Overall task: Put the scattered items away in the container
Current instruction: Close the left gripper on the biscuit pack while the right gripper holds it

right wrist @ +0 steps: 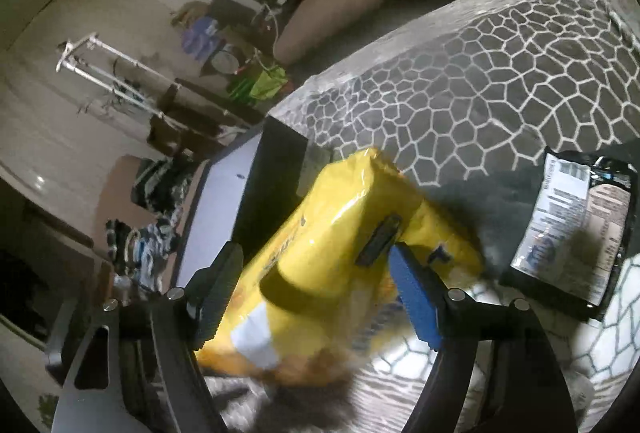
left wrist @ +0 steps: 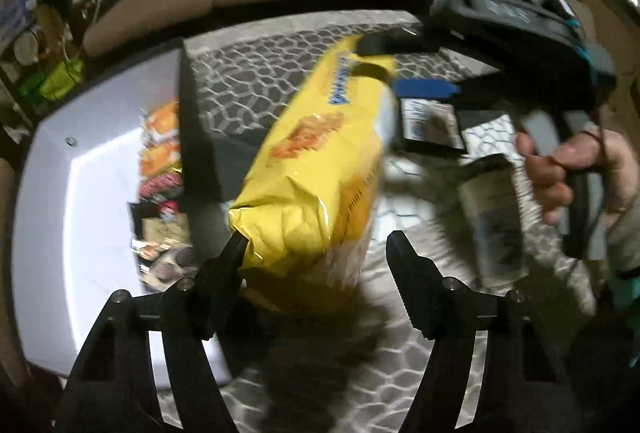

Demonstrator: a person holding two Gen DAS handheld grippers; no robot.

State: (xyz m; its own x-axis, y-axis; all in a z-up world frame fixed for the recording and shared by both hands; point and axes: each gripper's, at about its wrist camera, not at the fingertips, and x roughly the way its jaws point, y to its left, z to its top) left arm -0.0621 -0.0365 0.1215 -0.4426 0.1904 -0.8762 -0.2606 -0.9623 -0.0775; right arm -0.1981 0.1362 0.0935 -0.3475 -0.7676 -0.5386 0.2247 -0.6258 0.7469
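Left of yellow snack bag (left wrist: 316, 169): white container (left wrist: 80, 193), already stocked. Bag itself tilted over patterned bed cover (right wrist: 500, 65), against container's dark edge. Judged light, crinkly, slippery, contents crushable. Left gripper (left wrist: 314, 245) open, one finger touching bag's crimped end. Right gripper (right wrist: 316, 265) open astride bag. Best hold: end seams. Right of bag: black packet (right wrist: 576, 233).

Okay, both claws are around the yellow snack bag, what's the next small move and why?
Probably carry the yellow snack bag sideways over the white container before letting go. The bag hangs tilted over the patterned rug, beside the container's dark wall, not above its opening. The right claw straddles its far end; the left claw touches the near end with one finger only.
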